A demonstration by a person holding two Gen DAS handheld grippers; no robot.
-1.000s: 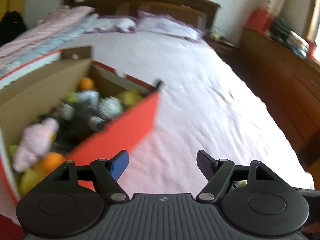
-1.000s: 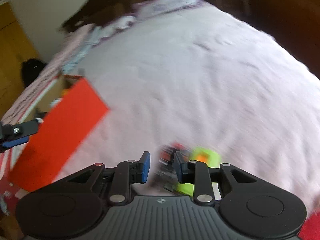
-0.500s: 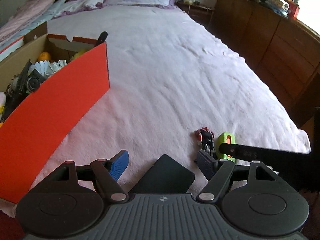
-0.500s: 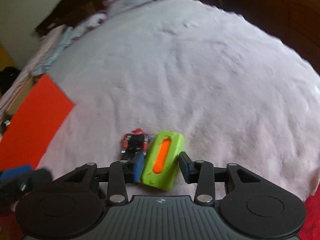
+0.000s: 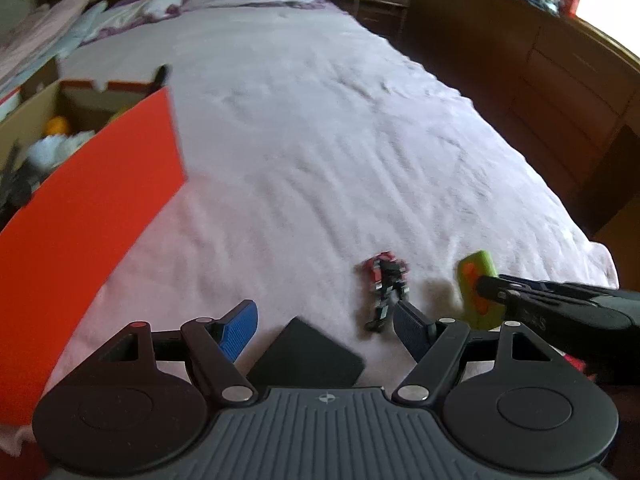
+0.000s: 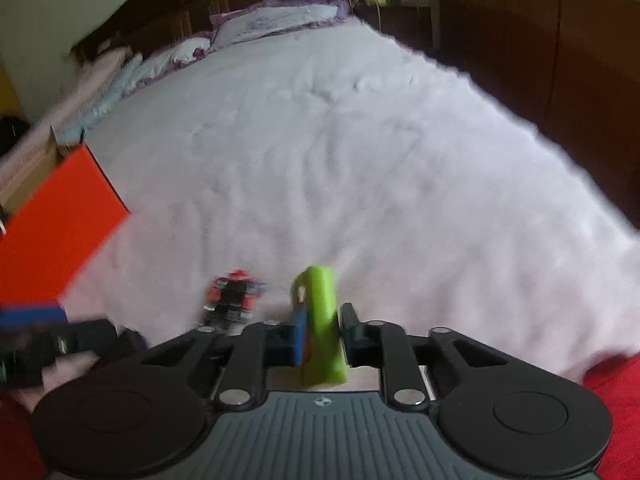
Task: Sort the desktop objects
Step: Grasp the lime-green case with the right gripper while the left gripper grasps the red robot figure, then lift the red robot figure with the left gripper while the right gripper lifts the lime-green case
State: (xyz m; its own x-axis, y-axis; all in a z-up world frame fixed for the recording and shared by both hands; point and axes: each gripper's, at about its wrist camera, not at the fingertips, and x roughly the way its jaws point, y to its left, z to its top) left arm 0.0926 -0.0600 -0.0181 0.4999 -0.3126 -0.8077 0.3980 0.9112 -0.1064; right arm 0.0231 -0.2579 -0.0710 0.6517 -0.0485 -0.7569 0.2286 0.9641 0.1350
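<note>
Green block (image 6: 322,328) now lifted, seemingly; toy robot (image 5: 386,286) beside.

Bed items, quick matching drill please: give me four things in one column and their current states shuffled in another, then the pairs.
1. green case
2. toy robot
3. black wallet
4. left tongs

A. open, holding nothing
B. lying on the bedspread between the wallet and the case
C. clamped in the right tongs
D. flat on the bedspread between the left tongs' fingers

Pairs: 1-C, 2-B, 3-D, 4-A
</note>
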